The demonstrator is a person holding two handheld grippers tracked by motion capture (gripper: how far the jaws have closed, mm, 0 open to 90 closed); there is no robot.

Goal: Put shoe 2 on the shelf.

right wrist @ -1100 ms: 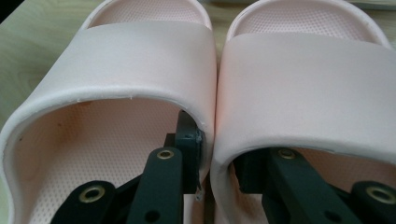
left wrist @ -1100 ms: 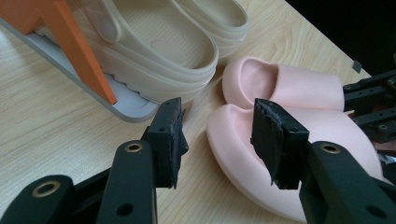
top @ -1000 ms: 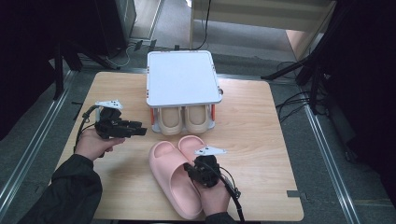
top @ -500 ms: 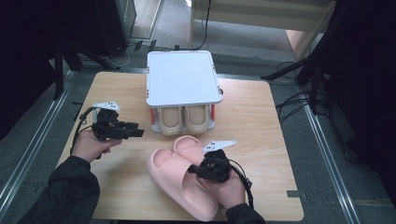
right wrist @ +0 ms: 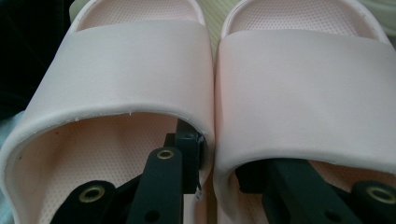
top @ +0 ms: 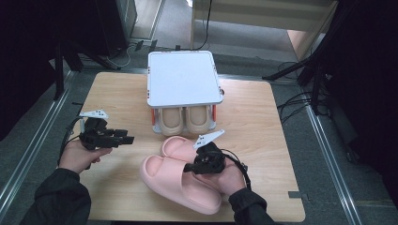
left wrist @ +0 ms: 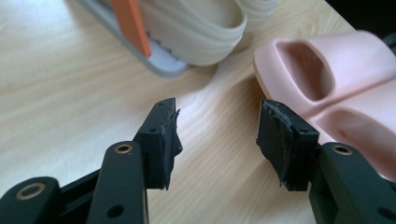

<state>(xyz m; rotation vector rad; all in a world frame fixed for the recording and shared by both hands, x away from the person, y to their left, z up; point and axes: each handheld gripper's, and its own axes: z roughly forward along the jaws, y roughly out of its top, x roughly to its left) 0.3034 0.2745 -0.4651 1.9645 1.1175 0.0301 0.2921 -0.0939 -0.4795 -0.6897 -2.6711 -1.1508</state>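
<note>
Pinching the adjoining inner walls of two pink foam slippers (top: 180, 178), the right hand-held gripper (top: 206, 161) has one black jaw inside each shoe, clamped on the smooth, rounded straps where they touch; the footbeds show a fine dotted texture. The pair lies near the front middle of the pale wood-grain counter (top: 263, 126), toes pointing far-left. Beyond it stands a small rack (top: 185, 79) with a flat white top and orange posts, sheltering two ribbed beige slippers (top: 185, 121). At the left, the left hand-held gripper (top: 124, 138) hovers with jaws spread wide and empty, its rubber pads (left wrist: 170, 135) ragged.
</note>
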